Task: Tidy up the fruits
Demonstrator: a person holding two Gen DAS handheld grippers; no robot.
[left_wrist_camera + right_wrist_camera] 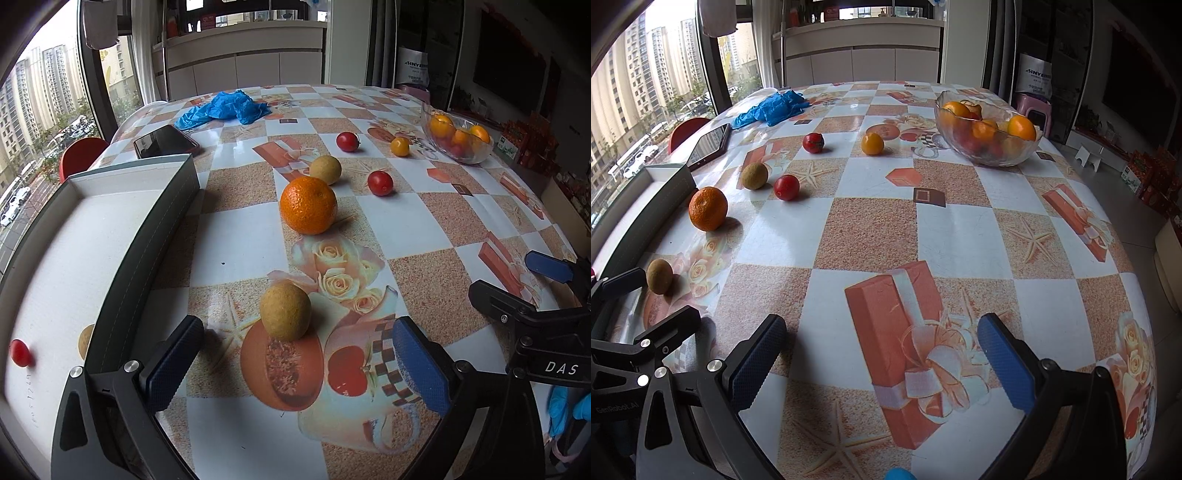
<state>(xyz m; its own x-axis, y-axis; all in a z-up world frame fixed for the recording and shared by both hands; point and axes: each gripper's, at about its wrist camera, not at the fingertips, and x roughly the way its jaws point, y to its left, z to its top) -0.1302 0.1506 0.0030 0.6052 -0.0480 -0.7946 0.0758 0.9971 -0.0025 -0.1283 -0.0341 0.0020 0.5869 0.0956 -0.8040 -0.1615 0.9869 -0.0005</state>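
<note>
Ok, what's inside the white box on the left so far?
The box holds one red tomato and one brown fruit, half hidden by the near wall. Anything tighter against that wall is covered.

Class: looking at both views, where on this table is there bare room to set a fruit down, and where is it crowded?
Free: the wide stretch of table between the glass bowl and the right claw, and most of the box floor. Crowded: the strip beside the box, where the orange, two brown fruits and tomatoes sit close, with the left claw behind the nearest brown fruit.
</note>
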